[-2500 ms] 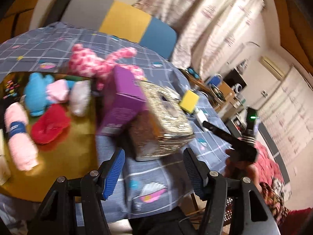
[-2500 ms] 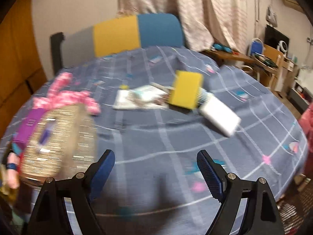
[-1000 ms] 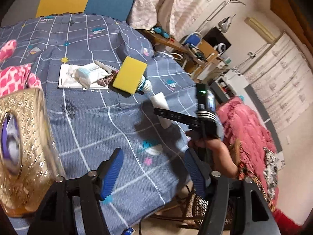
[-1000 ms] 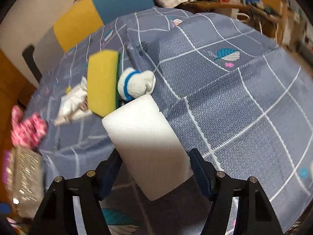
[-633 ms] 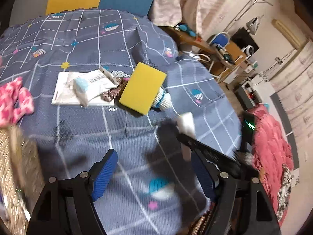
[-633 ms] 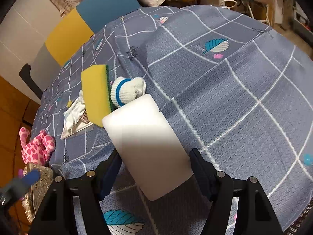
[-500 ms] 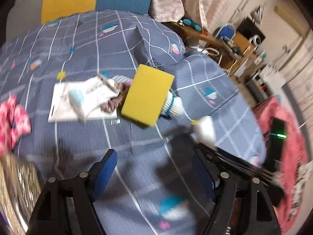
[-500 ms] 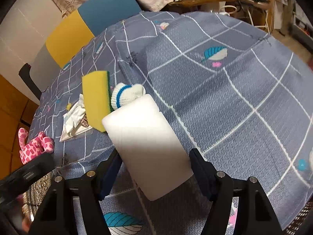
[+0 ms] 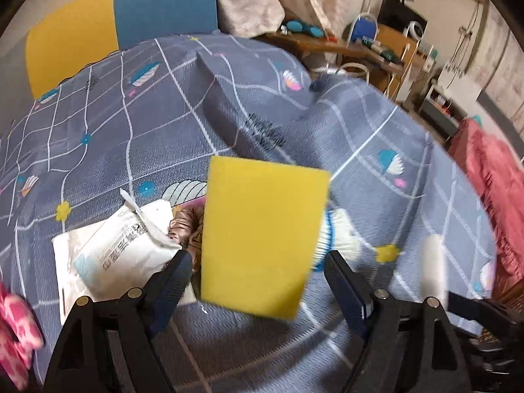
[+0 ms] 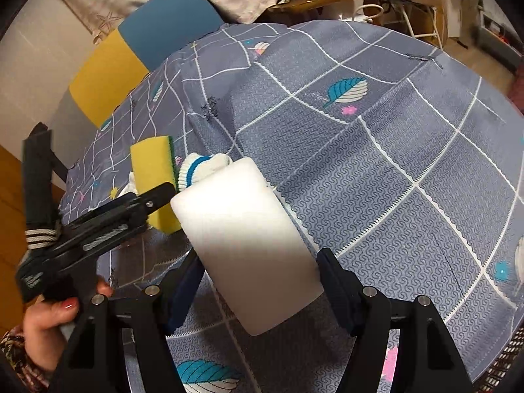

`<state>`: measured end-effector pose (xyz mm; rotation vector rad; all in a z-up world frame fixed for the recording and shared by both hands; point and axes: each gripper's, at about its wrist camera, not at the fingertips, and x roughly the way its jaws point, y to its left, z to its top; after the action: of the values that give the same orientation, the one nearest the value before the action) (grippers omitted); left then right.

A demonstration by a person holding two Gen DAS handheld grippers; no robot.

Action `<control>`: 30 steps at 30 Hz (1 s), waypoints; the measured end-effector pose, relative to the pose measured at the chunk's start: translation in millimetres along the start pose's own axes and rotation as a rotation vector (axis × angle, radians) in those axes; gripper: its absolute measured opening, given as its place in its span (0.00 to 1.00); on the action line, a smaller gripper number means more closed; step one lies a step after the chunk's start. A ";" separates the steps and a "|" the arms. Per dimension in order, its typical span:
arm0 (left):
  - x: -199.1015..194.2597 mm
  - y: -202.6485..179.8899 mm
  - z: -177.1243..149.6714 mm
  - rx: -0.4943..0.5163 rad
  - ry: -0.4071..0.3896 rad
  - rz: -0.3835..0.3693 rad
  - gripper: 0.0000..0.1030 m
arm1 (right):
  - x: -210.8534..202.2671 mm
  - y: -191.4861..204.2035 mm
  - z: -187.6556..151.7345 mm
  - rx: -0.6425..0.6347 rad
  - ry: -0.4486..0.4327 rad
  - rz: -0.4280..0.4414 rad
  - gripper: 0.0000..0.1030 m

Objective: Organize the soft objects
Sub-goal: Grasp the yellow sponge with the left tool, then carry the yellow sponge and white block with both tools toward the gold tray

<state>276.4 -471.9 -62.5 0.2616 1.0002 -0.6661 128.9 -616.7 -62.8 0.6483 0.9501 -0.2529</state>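
Sponge, yellow rectangular foam (image 9: 262, 239), fills the centre of the left wrist view; we see it lying on the grey-blue checked tablecloth (image 9: 163, 131) with its near end between the blue pads of the left gripper (image 9: 257, 283). We note that the jaws have just been opening and stand wide, with a gap on both sides of the sponge, so nothing is gripped. To the left of the sponge lies a white printed plastic packet (image 9: 121, 249), with a crumpled brown wrapper (image 9: 186, 226) between the two. A white knitted glove with a blue cuff band (image 9: 337, 232) pokes out from behind the sponge's right edge. A pink patterned plush toy (image 9: 16, 330) sits at the lower left border.

In the right wrist view, we record the right gripper (image 10: 258, 283) clamped on a white rectangular foam block (image 10: 245, 242); both pads press its sides. Behind the block lie the white glove and the yellow sponge, which here shows a green scouring layer along one edge. We see the left gripper's black frame reaching in from the left beside the sponge, held by a person's hand (image 10: 49, 327) at the lower left.
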 end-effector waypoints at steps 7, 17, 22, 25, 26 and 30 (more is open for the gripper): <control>22.3 0.3 0.7 0.005 0.053 -0.015 0.68 | 2.0 0.2 -0.3 0.001 0.003 -0.008 0.69; -11.9 9.3 -15.9 -0.094 0.032 -0.010 0.65 | 3.7 6.1 -0.2 -0.043 -0.015 -0.040 0.69; -51.8 -1.1 -31.9 -0.108 -0.025 -0.034 0.65 | -0.3 13.8 -1.0 -0.096 -0.044 -0.066 0.69; -75.6 -8.4 -44.8 -0.111 -0.044 -0.088 0.65 | -4.6 19.1 -2.6 -0.134 -0.067 -0.085 0.69; -84.4 -9.4 -50.4 -0.112 -0.052 -0.106 0.65 | -5.9 21.5 -3.4 -0.149 -0.076 -0.094 0.69; -114.4 -19.9 -67.4 -0.102 -0.073 -0.156 0.65 | -8.1 31.9 -7.5 -0.209 -0.101 -0.109 0.69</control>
<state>175.8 -408.8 0.1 0.0694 0.9877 -0.7585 134.2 -587.7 -46.4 0.3886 0.9014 -0.2765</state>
